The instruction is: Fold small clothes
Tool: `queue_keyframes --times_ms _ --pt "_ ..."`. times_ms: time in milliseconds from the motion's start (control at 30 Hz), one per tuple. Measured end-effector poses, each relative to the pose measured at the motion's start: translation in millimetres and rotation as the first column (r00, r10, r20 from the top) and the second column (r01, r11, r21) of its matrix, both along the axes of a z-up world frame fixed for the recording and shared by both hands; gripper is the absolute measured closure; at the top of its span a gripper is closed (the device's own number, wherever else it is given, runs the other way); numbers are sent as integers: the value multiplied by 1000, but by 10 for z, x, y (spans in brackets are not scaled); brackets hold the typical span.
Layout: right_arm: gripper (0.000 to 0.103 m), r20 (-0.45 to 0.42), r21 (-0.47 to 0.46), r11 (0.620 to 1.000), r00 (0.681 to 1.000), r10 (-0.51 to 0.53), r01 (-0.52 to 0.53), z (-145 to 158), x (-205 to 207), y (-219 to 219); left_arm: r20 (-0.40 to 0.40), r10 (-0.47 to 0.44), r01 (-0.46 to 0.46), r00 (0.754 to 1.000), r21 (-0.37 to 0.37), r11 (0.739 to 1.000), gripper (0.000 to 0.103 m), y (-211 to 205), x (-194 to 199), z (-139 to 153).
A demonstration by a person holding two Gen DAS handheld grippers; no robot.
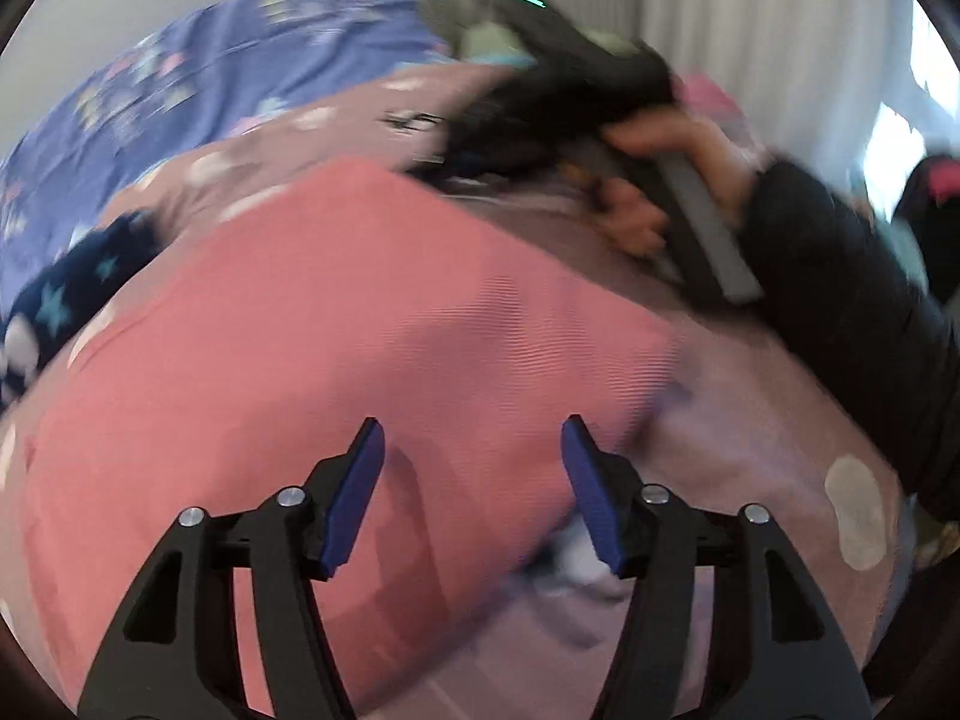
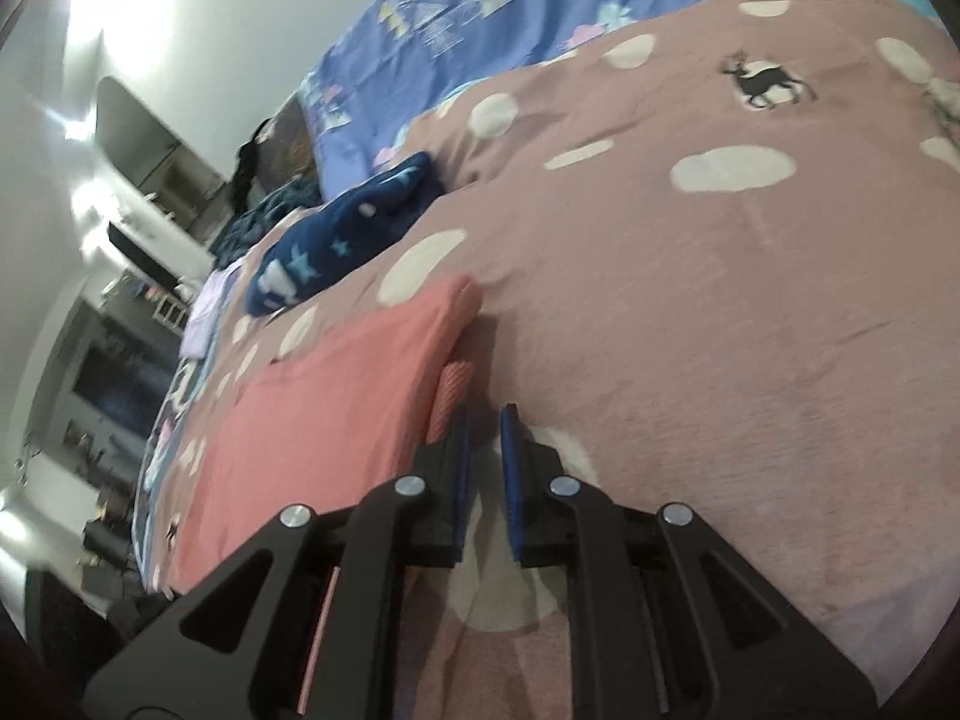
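A folded pink garment lies flat on the blanket, a dusty-pink one with pale spots that covers the bed.

In the left wrist view, blurred by motion, the left claw hangs over the garment's near part with its blue pads wide apart and nothing between them. The garment spreads ahead of it and to its left; the garment's right edge runs just past the right pad.

The right claw sits at the garment's right edge, near a folded corner. Its pads stand a narrow gap apart, with only blanket showing between them; the left pad is just beside the garment's edge, and whether it touches cannot be told.

A navy star-print cloth lies farther along the blanket's left edge, well apart from both claws.
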State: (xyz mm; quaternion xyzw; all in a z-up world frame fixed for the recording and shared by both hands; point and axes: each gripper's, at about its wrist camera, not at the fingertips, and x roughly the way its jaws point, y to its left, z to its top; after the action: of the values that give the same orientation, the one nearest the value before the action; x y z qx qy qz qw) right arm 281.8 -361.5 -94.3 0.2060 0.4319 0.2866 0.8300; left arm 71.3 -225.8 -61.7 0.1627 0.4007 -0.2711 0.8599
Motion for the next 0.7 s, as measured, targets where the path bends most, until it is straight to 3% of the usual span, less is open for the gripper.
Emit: queue_keyframes --times_ms 100,167,333,567,700 --pt "80 7 36 998 999 44 -44 -12 -32 -14 57 -39 32 998 122 992 37 -340 -51 -97" --pt "76 10 58 997 998 56 -56 -11 -46 -41 88 -38 23 995 165 986 33 -436 -34 -111" --pt "67 21 102 991 996 88 -90 52 -93 -76 75 14 -25 997 154 988 33 -495 82 -69" --pt "52 32 -50 960 960 279 -277 86 -255 254 115 -6 -17 993 198 980 32 -708 44 -54" --pt "57 34 -28 966 966 257 -256 90 -228 225 93 -43 26 995 178 984 30 -758 -53 -81"
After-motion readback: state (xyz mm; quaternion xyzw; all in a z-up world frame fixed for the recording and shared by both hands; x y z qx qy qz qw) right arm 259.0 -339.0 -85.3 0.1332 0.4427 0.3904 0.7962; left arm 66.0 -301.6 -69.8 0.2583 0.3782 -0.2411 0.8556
